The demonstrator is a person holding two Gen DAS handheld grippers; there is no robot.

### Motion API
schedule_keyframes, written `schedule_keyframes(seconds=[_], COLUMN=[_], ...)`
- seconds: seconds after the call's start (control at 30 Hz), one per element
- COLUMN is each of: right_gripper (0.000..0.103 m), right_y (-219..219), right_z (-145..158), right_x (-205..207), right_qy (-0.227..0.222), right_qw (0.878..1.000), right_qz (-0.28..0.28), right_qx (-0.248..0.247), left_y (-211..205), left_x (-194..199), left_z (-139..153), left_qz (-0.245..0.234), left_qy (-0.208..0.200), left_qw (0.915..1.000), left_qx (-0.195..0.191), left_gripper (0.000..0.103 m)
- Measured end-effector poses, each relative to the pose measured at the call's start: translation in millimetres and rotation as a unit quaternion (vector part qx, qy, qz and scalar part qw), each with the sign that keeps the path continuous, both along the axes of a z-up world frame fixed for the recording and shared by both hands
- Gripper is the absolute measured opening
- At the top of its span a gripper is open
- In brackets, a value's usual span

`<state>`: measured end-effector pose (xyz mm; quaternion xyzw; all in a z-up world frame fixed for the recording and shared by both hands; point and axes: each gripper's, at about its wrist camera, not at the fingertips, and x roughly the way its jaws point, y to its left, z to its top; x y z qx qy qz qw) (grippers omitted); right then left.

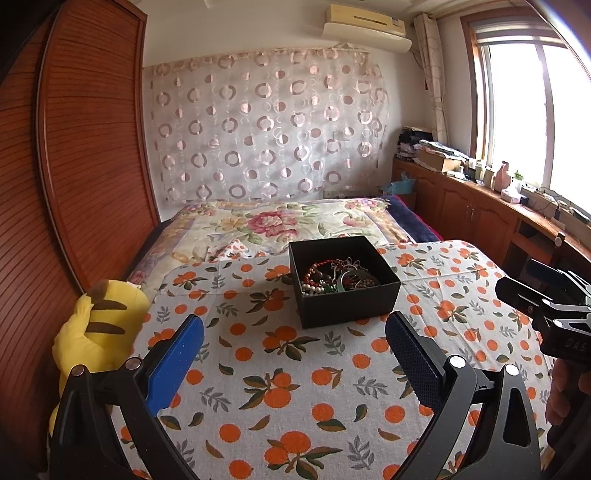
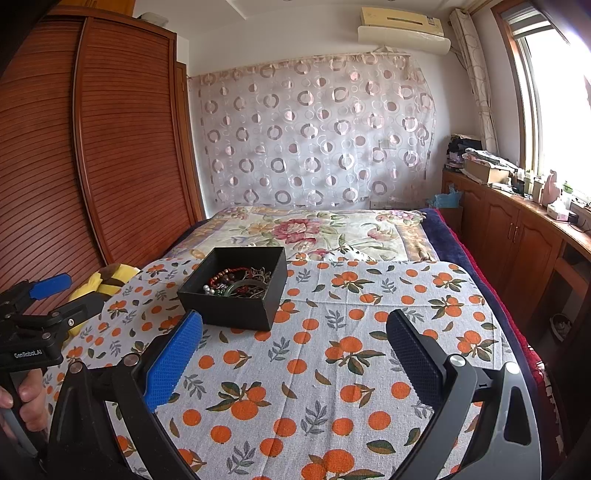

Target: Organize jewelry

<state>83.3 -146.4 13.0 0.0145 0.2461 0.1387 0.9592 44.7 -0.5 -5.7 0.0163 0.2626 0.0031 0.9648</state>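
1. This is a bedroom in a home: a bed (image 1: 280,221) with a floral quilt (image 2: 314,229) fills the middle of the room.
2. A tall wooden wardrobe (image 1: 92,147) with slatted doors stands along the bed's left edge.
3. A sheer curtain (image 1: 266,129) patterned with circles hangs on the wall at the bed's far edge, with an air conditioner (image 1: 365,24) mounted above it.
4. Low wooden cabinets (image 2: 517,236) run under a bright window (image 1: 535,110) on the right, their top crowded with boxes, bottles and folded cloth.
5. A yellow plush toy (image 1: 96,325) sits at the left edge of an orange-print cloth (image 2: 332,350) spread over the bed's near end.
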Motion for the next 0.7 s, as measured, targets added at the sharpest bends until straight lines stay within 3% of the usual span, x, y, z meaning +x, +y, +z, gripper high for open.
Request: schedule_keyframes(seconds=[0.7], right_gripper=[0.1], right_y=[-0.4], right_z=[0.6], right_x=[-0.7], right_qy=[-0.001], right_qw=[1.0], right_qz=[0.0], right_qx=[0.001], left_y=[-0.4], left_x=[-0.5], left_z=[0.3], left_qz=[0.001], left_qy=[-0.002], left_qw=[1.0], left_qx=[0.0], left_gripper=[0.095])
